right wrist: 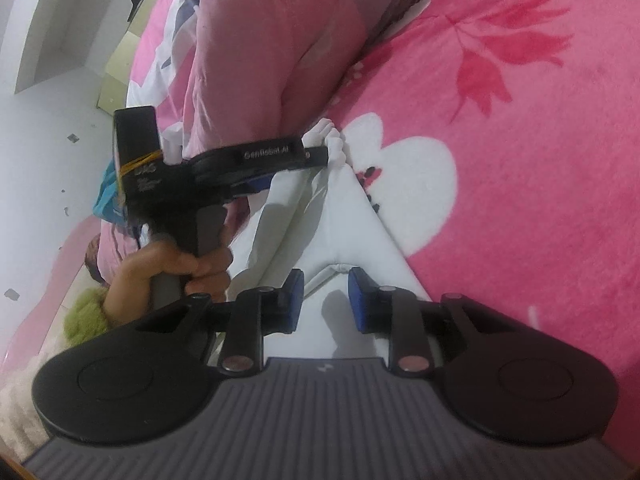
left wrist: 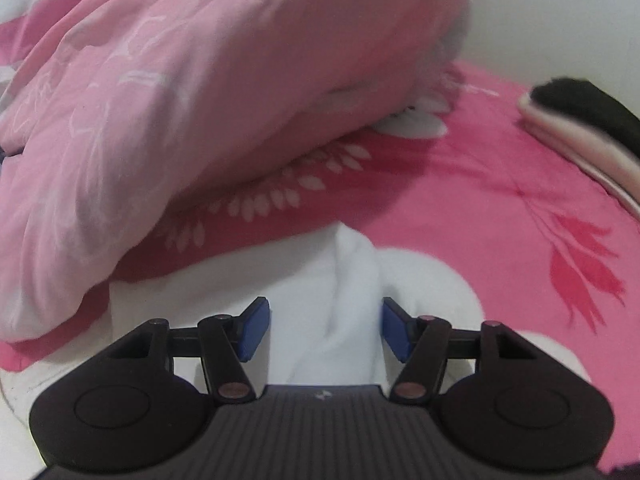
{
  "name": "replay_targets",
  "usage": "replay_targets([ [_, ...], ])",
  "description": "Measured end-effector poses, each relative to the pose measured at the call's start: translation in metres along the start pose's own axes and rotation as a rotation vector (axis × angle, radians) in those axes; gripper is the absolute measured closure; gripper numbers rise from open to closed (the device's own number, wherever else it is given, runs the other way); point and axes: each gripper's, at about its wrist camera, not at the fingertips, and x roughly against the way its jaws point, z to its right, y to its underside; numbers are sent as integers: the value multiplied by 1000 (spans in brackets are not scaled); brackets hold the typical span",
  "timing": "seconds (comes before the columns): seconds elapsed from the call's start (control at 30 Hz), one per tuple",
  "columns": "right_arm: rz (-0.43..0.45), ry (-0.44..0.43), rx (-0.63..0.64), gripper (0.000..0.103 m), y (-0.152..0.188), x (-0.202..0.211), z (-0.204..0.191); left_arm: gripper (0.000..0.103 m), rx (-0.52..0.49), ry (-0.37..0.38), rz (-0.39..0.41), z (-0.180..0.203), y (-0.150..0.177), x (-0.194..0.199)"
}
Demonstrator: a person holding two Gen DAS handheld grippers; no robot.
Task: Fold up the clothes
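- Left wrist view: left gripper (left wrist: 324,328) hangs over a white garment (left wrist: 352,280) lying on the pink floral bed (left wrist: 500,200). A raised ridge of the white cloth runs up between the blue pads (left wrist: 254,330).
- Jaws stand apart with a gap on each side of the ridge; neither pad presses the fabric. Released, nothing grasped.
- Heaped pink quilt (left wrist: 160,100) fills the far left, just beside the garment's far edge. A dark-and-cream folded item (left wrist: 580,128) sits at the far right, cut by the frame edge; cannot tell what it is.
- Right wrist view: right gripper (right wrist: 325,300) sits low over the near part of the same white garment (right wrist: 340,220), which narrows to a bunched tip at the far end.
- Right jaws are narrowed around a seam-like fold edge, but a gap shows at both pads; not clamped as far as the frame shows.
- The left gripper (right wrist: 320,152) appears here from the side, held by a hand (right wrist: 180,268), its tip at the garment's bunched far end.
- Step in hand, as judged: both tools positioning to take hold of the garment's ends before a fold.
- Next move likely calls for closing both jaws on the cloth, then lifting evenly so the fabric does not slip.
- Hidden: the garment's near portion lies under the gripper bodies; its type is unclear.
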Motion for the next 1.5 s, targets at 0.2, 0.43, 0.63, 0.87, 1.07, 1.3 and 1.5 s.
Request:
replay_targets([
  [0.2, 0, -5, -4, 80, 0, 1, 2, 41, 150, 34, 11, -35, -14, -19],
  [0.43, 1, -4, -2, 80, 1, 1, 1, 41, 302, 112, 37, -58, -19, -32],
  [0.63, 1, -3, -2, 80, 1, 0, 1, 53, 507, 166, 33, -83, -21, -33],
  [0.87, 1, -3, -1, 80, 1, 0, 1, 48, 352, 231, 32, -50, -36, -16],
  [1.07, 0, -4, -1, 80, 1, 0, 1, 48, 252, 151, -48, -16, -56, -32],
  [1.3, 0, -3, 1, 80, 1, 0, 1, 93, 233, 40, -117, -11, -56, -47],
  [1.5, 0, -3, 0, 80, 1, 0, 1, 96, 497, 103, -73, -54, -50, -39],
])
